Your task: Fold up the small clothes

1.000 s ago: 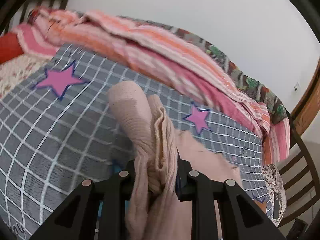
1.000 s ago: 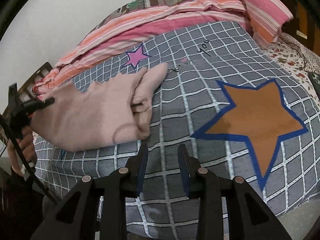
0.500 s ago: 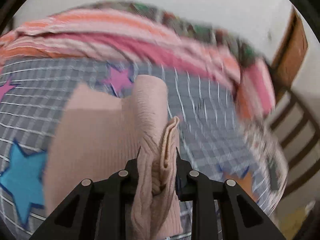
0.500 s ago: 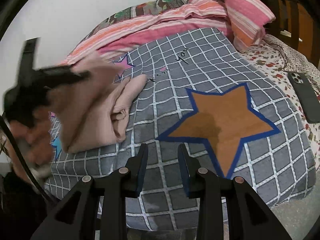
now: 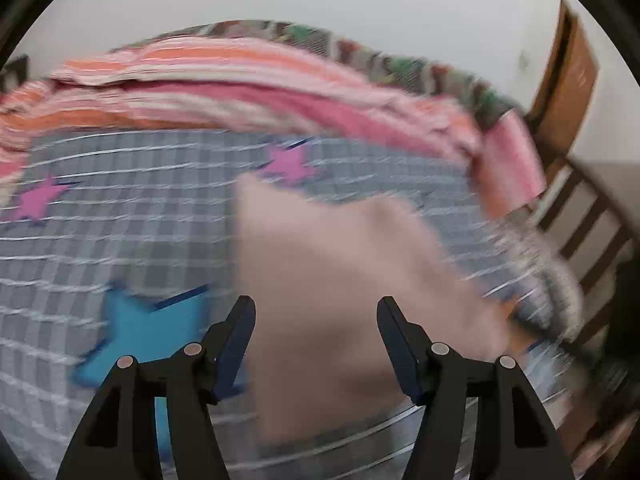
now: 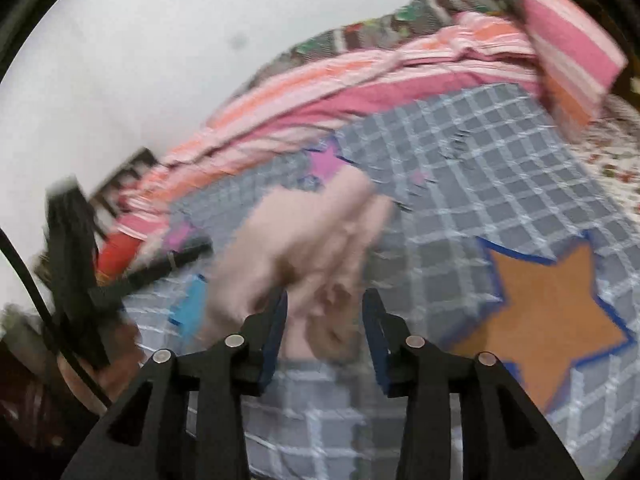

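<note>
- A bed stands against a pale wall, covered by a grey checked bedspread [image 5: 132, 240] printed with stars: a blue star [image 5: 140, 332] and two pink ones in the left wrist view, a large orange star [image 6: 560, 316] in the right wrist view.
- A pink and orange striped blanket [image 5: 248, 84] lies bunched along the far edge of the bed, next to the wall.
- A wooden chair [image 5: 580, 208] stands at the bed's right side in the left wrist view.
- The pale pink knit garment [image 5: 340, 292] lies on the bedspread, between the blue star and the orange star; both views are blurred, so its folds are hard to read.
- The left gripper [image 5: 316, 332] is released, its jaws spread wide above the garment and holding nothing.
- The right gripper [image 6: 325, 320] is likewise parted, with the garment's near, bunched edge showing between its jaws; I cannot tell whether they touch the cloth.
</note>
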A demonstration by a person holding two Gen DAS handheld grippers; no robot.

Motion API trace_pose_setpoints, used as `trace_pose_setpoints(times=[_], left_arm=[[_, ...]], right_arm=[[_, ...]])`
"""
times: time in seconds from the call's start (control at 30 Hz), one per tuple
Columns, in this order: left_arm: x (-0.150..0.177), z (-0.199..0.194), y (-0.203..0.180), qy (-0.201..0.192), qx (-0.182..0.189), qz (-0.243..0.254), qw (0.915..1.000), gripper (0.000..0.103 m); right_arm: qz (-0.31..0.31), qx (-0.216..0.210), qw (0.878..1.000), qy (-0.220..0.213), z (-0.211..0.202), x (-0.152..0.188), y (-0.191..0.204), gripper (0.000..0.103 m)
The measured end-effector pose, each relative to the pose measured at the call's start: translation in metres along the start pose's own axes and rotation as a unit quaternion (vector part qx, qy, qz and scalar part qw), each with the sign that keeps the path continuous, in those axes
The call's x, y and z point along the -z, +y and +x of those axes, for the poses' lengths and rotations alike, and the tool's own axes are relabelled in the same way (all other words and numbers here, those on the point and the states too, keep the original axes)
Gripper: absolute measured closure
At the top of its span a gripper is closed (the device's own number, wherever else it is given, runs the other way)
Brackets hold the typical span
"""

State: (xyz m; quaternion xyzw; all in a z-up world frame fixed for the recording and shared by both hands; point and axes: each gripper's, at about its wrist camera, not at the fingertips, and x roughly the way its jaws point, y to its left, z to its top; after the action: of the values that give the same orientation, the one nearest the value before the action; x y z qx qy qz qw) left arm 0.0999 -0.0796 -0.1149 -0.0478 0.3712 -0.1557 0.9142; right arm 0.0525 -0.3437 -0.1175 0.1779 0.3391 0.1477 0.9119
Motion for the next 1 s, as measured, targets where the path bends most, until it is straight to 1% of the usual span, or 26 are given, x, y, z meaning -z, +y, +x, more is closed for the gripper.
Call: trace_pose_setpoints(times=[0.07,0.13,0.2,0.27,0.37,0.47,0.53,0.6,0.63,0.67,0.7,0.73,0.77,0.83,0.87,0.9,0.93,1.0], left_arm=[[0.013,-0.003,0.012,0.011,-0.004,0.006,0.9999,0.042],[0.029,-0.002,0.017,0.027,0.007,0.013,0.9995,0.042],[0.043,-0.003,0.018,0.032,0.020,0.020,0.9991,0.042],[0.050,0.000,0.013,0.033,0.021,0.031,0.9987,0.041],[0.055,0.010,-0.002,0.035,0.003,0.061,0.9975,0.041],[0.056,0.027,-0.023,0.048,-0.015,0.100,0.9937,0.041],[0.058,0.028,-0.032,0.031,-0.032,0.119,0.9919,0.041],[0.057,0.022,-0.028,0.012,-0.035,0.112,0.9930,0.066],[0.055,0.019,-0.022,0.007,-0.031,0.102,0.9943,0.081],[0.053,0.015,-0.014,0.001,-0.012,0.089,0.9959,0.084],[0.053,0.009,-0.003,-0.007,0.011,0.072,0.9973,0.085],[0.053,0.009,0.003,-0.006,0.019,0.063,0.9978,0.086],[0.055,0.009,0.008,0.002,0.025,0.053,0.9983,0.086],[0.058,0.011,0.010,0.008,0.025,0.047,0.9985,0.086],[0.060,0.012,0.010,0.012,0.024,0.047,0.9985,0.084],[0.061,0.013,0.010,0.016,0.025,0.045,0.9986,0.082],[0.062,0.012,0.010,0.019,0.026,0.042,0.9986,0.079],[0.064,0.007,0.015,0.025,0.036,0.034,0.9985,0.077]], right_arm=[[0.010,-0.033,0.999,0.000,0.014,-0.008,0.009,0.061],[0.012,-0.048,0.999,0.004,0.028,-0.013,0.018,0.061],[0.004,-0.035,0.999,0.020,0.046,-0.015,0.027,0.062],[-0.009,-0.014,0.999,0.041,0.064,-0.017,0.035,0.065],[-0.039,0.020,0.998,0.048,0.073,-0.014,0.040,0.072],[-0.052,0.021,0.997,0.057,0.077,-0.013,0.038,0.073],[-0.053,0.015,0.997,0.061,0.076,-0.012,0.032,0.076],[-0.056,0.006,0.996,0.064,0.076,-0.011,0.028,0.092],[-0.058,-0.002,0.996,0.065,0.075,-0.010,0.026,0.096],[-0.059,0.000,0.997,0.043,0.067,-0.010,0.020,0.097],[-0.057,0.011,0.998,0.020,0.060,-0.009,0.016,0.098],[-0.060,0.012,0.998,0.018,0.057,-0.006,0.013,0.098],[-0.059,0.007,0.998,0.026,0.058,-0.002,0.009,0.098],[-0.050,0.016,0.998,0.043,0.069,0.009,0.004,0.098],[-0.056,0.024,0.997,0.047,0.074,0.015,0.005,0.098],[-0.064,0.032,0.997,0.043,0.074,0.018,0.008,0.098],[-0.070,0.038,0.996,0.033,0.072,0.020,0.011,0.097],[-0.068,0.040,0.996,0.028,0.068,0.018,0.015,0.096]])
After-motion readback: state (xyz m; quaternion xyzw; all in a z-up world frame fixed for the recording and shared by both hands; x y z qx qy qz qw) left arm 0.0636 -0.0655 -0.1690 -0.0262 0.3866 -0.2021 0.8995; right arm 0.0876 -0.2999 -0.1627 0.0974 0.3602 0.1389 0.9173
